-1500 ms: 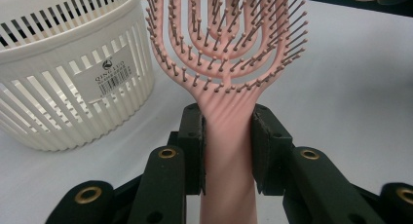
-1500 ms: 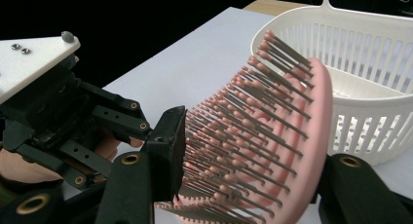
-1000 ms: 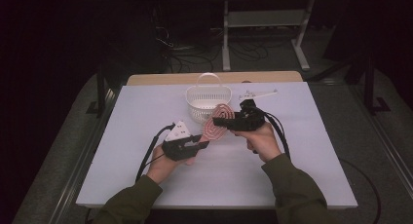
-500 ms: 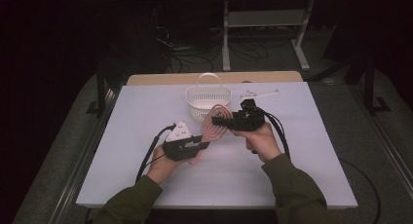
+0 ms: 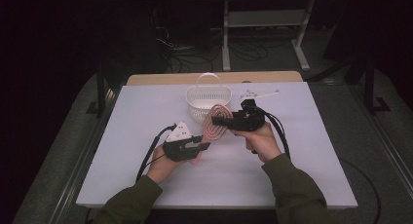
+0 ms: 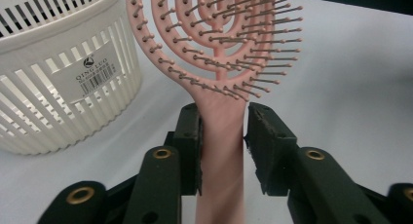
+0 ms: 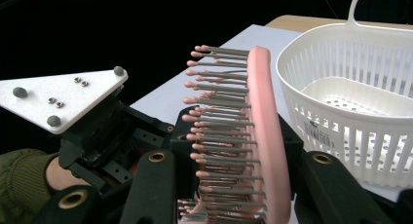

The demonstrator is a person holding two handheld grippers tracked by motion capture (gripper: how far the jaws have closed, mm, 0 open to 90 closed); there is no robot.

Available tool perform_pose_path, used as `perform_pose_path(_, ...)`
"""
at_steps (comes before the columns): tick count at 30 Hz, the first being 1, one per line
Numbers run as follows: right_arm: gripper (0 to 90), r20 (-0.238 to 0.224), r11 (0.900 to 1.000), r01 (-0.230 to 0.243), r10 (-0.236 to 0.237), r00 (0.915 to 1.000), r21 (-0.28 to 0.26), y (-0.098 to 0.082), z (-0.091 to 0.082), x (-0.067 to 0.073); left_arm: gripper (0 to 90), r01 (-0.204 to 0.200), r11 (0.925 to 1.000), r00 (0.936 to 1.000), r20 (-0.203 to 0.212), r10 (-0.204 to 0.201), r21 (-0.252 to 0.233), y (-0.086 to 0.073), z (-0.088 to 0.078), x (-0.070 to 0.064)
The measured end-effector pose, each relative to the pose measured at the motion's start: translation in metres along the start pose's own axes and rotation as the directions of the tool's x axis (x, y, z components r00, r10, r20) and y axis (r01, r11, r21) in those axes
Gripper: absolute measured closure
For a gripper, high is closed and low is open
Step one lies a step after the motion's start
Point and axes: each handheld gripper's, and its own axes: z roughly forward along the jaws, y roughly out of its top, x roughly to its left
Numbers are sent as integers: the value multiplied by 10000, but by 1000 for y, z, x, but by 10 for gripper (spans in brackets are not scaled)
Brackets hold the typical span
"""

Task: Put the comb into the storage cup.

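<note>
Holding a pink hairbrush [image 5: 214,125] between both grippers, you have it lifted above the middle of the white table [image 5: 302,185], just in front of the white basket [image 5: 208,101] that stands toward the far edge.

Your left gripper [image 5: 202,146] has the handle between its jaws. In the left gripper view the left pad lies against the handle [image 6: 221,151], while a thin gap seems to show at the right pad, though the blur there makes that hard to judge. These jaws have just been opening a little, with the handle between them.

Your right gripper [image 5: 221,121] has come to its tightest on the head of the brush. In the right gripper view the head stands on edge between the jaws, pink back to the right and bristles [image 7: 219,136] pointing left, with a pad on either side; those jaws have just been closing on it.

From the right gripper view you look past the brush to your left gripper's grey three-cornered plate [image 7: 58,100] and your sleeve [image 7: 19,185]. The basket is empty in that view, its handle upright, and it carries a barcode label [image 6: 90,73] on its wall.

A small white part [image 5: 258,93] lies on the table near the far right corner, well apart from the brush.
</note>
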Motion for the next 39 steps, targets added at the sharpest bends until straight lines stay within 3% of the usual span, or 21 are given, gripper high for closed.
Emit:
perform_pose_path(16,625,255,9996,86,-79,9996,-284,2,-9,-2,390,244,9997,9989,388,-245,40,1,-11,7)
perform_pose_path(25,625,338,9993,114,-102,9994,-343,3,-12,-3,127,422,9972,9982,390,-446,610,-6,-15,14)
perform_pose_path(28,625,334,9993,119,-107,9994,-350,3,-12,-3,89,328,9975,9988,330,-350,624,-8,-19,16)
perform_pose_path(31,625,354,9992,117,-103,9993,-372,3,-12,-4,12,588,9965,9972,427,-613,593,-10,-25,19)
perform_pose_path(36,625,379,9991,139,-125,9992,-389,3,-13,-4,0,759,9947,9970,122,-769,691,-17,-34,23)
perform_pose_path(39,625,373,9991,121,-106,9992,-395,3,-14,-4,0,672,9951,9977,-98,-667,731,-22,-41,24)
